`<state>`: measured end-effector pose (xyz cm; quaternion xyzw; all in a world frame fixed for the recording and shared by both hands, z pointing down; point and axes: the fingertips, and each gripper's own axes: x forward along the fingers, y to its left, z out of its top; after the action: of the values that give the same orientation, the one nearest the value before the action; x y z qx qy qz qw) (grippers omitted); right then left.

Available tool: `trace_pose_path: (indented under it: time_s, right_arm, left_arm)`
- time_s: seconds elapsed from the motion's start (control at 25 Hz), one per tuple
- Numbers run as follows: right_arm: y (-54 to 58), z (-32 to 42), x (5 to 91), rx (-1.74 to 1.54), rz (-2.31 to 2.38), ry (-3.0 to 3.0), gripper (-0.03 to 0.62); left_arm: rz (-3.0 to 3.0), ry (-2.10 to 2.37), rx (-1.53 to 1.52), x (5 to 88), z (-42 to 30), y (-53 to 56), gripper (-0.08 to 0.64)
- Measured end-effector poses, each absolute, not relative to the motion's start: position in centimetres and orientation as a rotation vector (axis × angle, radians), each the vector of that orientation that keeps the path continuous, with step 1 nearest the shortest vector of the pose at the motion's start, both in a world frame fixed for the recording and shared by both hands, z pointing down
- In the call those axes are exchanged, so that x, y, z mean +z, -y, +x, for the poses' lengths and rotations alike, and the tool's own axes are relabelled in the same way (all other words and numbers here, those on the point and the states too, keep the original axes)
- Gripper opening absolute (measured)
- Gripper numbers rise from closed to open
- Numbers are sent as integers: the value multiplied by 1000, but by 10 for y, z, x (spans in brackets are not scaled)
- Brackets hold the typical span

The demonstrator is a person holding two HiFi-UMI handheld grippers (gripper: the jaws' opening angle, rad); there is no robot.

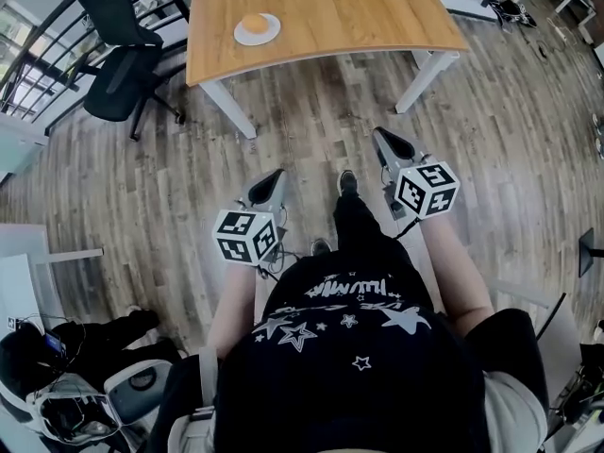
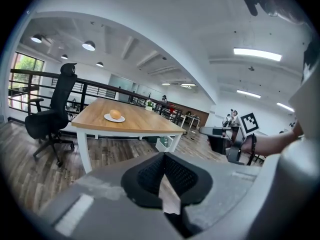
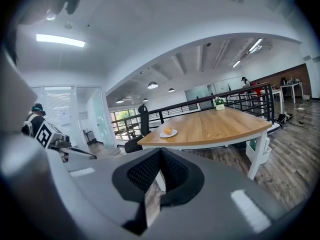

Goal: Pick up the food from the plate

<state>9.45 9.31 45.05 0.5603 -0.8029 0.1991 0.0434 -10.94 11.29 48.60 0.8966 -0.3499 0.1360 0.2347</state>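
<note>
head view: left gripper (image 1: 269, 183) and right gripper (image 1: 391, 143) low over wood floor (image 1: 528, 130), well short of table (image 1: 368, 12); food (image 1: 255, 23) on plate (image 1: 270, 34) near left table edge | left gripper view: pressed together, pinching nothing; food on plate far ahead | right gripper view: pressed together, pinching nothing; food far ahead

We are holding two grippers, the left gripper (image 1: 273, 177) and the right gripper (image 1: 383, 137). Well ahead of their fingertips (image 2: 150, 176) we are counting one wooden table (image 1: 321, 12), one white plate (image 1: 269, 36), one round piece of food (image 1: 254, 23), one potted plant (image 3: 219, 104) and two black office chairs (image 1: 121, 88).
</note>
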Motion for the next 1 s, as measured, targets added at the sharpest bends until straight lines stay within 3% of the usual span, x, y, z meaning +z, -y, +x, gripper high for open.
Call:
trace_pose_path:
  time_s: [0.4, 1.0]
  right_arm:
    - [-8, 99, 461, 579, 1665, 2503, 3]
    - [133, 164, 459, 593, 1610, 2556, 3]
  left_arm:
    - [2415, 1068, 383, 492, -111, -52, 0]
    - [2410, 1136, 416, 480, -46, 72, 0]
